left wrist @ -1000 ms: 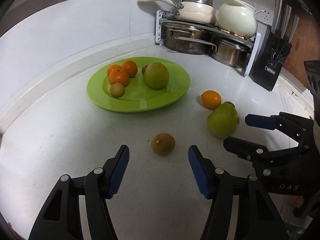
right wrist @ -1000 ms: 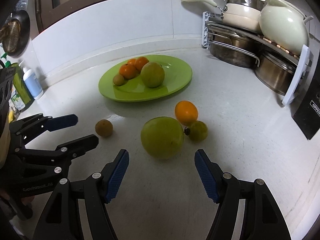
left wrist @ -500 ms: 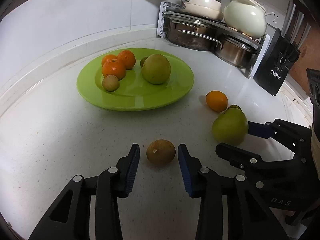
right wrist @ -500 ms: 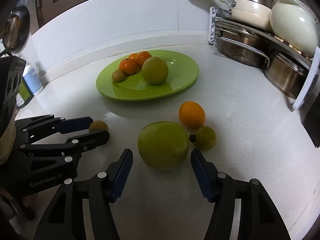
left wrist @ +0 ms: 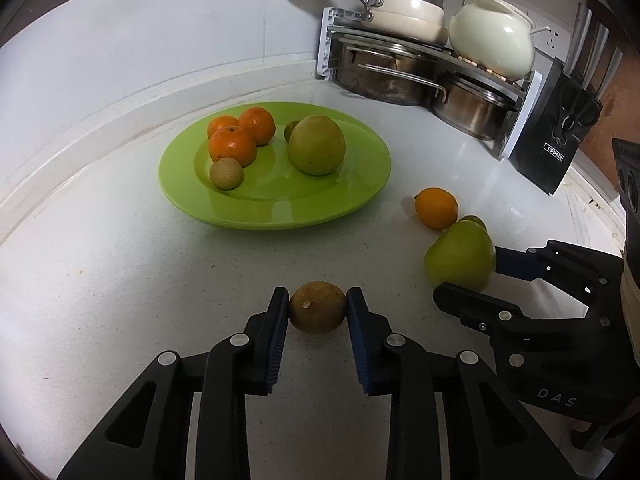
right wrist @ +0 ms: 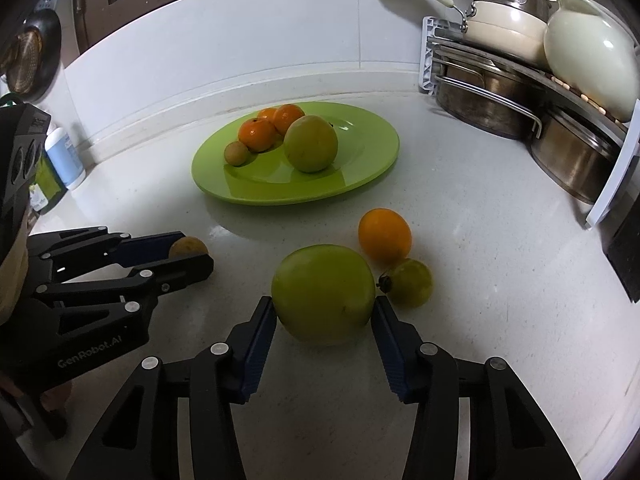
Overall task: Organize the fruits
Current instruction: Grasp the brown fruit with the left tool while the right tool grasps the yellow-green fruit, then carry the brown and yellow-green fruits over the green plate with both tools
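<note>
I have the left gripper (left wrist: 318,312) clamped on the brown fruit (left wrist: 317,307) and the right gripper (right wrist: 324,316) clamped on the green apple (right wrist: 323,293); either round fruit may slip from between the jaws.

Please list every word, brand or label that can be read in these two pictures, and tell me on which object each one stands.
"OPPEIN": white label on the black knife block.
"DAS": on the body of the right gripper, in the left wrist view.
"GenRobot.AI": on the body of the left gripper, in the right wrist view.
The labels on the white bottle and the green package are too blurred to read.
</note>
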Tool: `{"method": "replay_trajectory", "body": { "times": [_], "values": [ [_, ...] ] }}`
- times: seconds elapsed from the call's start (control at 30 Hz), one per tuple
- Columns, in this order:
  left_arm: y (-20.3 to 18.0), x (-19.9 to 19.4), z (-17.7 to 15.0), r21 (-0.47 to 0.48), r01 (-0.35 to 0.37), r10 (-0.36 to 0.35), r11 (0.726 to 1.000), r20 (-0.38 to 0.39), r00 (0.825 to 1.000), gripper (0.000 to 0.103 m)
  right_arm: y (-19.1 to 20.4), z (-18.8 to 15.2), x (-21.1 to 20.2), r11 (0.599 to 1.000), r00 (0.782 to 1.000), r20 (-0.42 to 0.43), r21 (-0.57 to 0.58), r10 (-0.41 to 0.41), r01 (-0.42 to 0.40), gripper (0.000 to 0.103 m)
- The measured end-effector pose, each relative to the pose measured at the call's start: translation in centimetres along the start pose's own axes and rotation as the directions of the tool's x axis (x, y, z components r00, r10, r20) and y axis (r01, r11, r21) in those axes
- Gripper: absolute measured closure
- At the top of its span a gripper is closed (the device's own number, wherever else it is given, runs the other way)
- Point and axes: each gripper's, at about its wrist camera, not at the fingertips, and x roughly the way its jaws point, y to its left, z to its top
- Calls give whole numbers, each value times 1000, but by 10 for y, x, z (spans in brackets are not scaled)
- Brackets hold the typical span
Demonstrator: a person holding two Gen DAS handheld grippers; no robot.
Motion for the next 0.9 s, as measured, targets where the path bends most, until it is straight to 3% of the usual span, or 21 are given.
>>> {"method": "replay_trajectory", "body": {
  "times": [0.37,0.9],
  "values": [
    [-2,-21,1,-4,-4,5,1000,33,999,74,5,3,-20,1000,999,34,0,12,-12,53],
    [-6,-65,19,16,-20,17,1000,142,990,74,6,23,-58,1000,992,121,-12,19,-18,53]
  ]
}}
